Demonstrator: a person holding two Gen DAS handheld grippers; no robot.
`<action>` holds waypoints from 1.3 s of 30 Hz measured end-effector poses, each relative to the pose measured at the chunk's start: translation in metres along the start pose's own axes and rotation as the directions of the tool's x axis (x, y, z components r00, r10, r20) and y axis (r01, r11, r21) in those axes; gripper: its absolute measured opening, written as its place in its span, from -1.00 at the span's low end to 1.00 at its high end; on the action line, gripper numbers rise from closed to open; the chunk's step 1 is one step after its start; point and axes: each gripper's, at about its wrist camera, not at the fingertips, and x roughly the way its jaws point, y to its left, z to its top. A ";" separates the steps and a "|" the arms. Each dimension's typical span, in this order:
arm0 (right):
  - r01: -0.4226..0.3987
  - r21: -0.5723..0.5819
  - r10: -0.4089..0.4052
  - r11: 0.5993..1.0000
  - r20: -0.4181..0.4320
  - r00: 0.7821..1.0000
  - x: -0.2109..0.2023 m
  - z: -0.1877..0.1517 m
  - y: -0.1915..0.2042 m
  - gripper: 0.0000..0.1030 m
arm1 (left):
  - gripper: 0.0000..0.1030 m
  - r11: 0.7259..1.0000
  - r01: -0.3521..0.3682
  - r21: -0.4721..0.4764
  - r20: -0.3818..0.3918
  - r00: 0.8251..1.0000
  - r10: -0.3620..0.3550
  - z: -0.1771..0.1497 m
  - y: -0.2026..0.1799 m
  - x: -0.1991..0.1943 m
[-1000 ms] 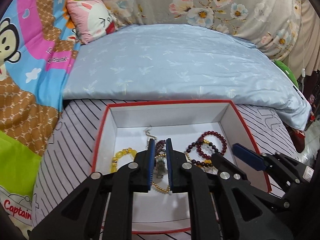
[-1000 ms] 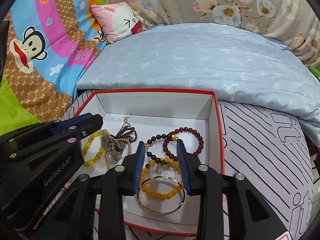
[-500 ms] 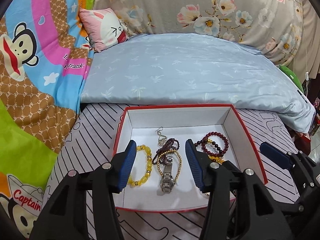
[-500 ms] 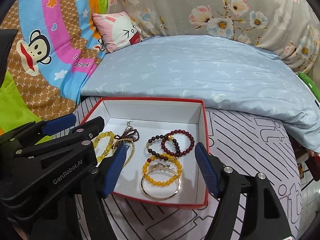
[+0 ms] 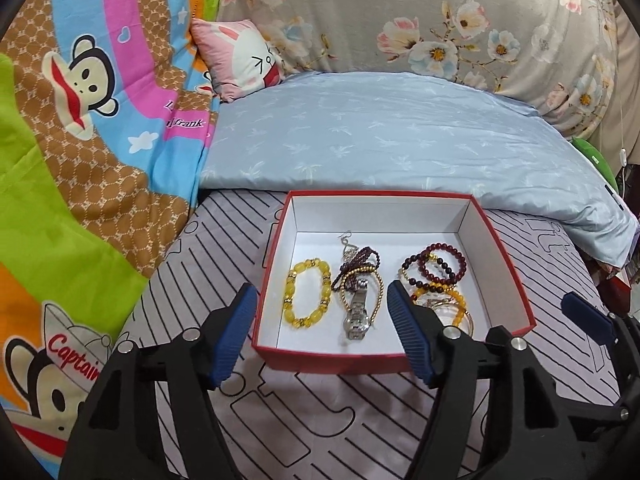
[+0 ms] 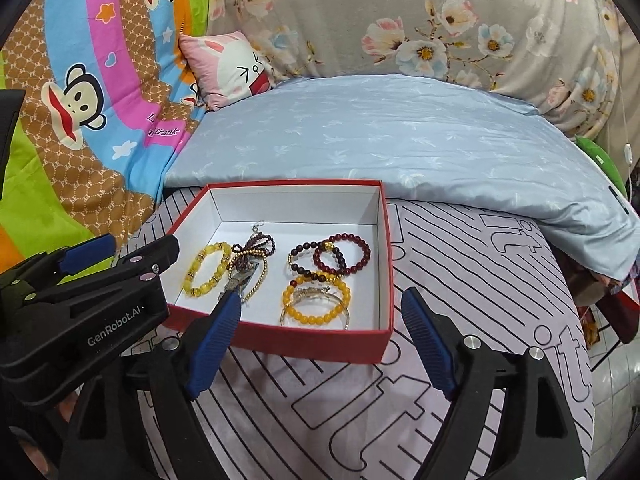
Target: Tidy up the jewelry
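Both claws, left (image 5: 322,328) and right (image 6: 320,336), just opened wide, empty, jewelry box (image 5: 392,354) beyond fingertips.

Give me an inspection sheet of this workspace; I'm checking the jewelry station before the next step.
Surface: bedspread with black line print, bare ahead of the box.
Job's things: red box with white inside, holding a yellow bead bracelet, a wristwatch, dark red bead bracelets, an amber bead bracelet over a gold bangle.
Clutter: nothing seen on the bedspread.
Grippers: left tool and right tool both open, nothing between the jaws, which have just been opening.
Cables: white cord with inline switch at far right.
Surroundings: light blue quilt, pink rabbit pillow, cartoon monkey blanket, floral cover.
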 end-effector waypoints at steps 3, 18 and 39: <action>0.029 -0.008 -0.029 1.000 0.012 1.000 -0.006 -0.005 0.003 0.63 | 0.64 1.000 -0.018 -0.022 0.013 1.000 0.018 -0.007 0.005 -0.006; 0.052 0.053 -0.051 0.997 -0.021 0.998 -0.004 -0.028 -0.007 0.64 | 0.72 0.997 -0.028 -0.071 -0.049 0.998 0.025 -0.037 0.025 0.007; 0.073 0.050 -0.072 0.996 -0.021 0.997 -0.005 -0.023 0.001 0.64 | 0.75 0.997 -0.050 -0.062 -0.096 0.994 0.044 -0.032 0.022 0.008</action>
